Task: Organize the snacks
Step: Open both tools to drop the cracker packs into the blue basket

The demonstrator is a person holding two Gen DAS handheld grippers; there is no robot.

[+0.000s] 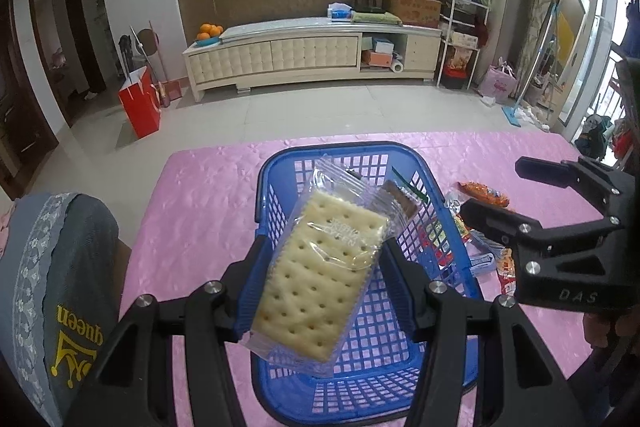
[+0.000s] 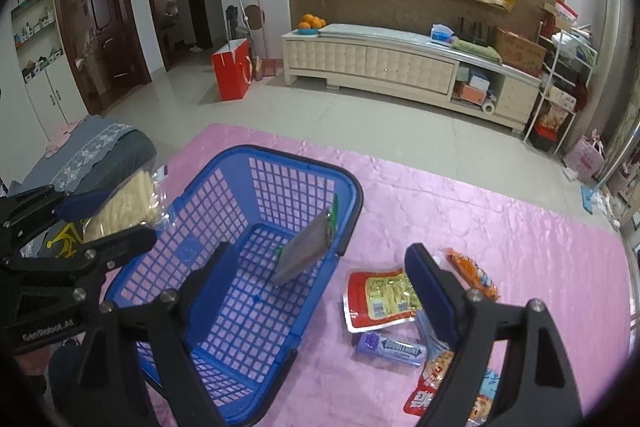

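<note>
Holding a clear-wrapped pack of pale square crackers (image 1: 320, 267) in my left gripper (image 1: 320, 291), I have its blue-padded jaws partly closed and pressing on the pack's two long edges. The pack hangs above the blue plastic lattice basket (image 1: 464, 259), which stands on the counter under a pink quilted cover (image 1: 200, 207). Inside the basket, a dark grey flat packet with a green edge (image 2: 306, 251) leans against the wall at about two o'clock. My right gripper (image 2: 320, 291) has its jaws spread wide with nothing between them. Beyond it, on the cover at three o'clock from the basket, lie a red-and-yellow pouch (image 2: 380, 299), an orange wrapped snack (image 2: 472, 273), a purple gum pack (image 2: 392, 347) and a red-and-white printed bag (image 2: 432, 383).
</note>
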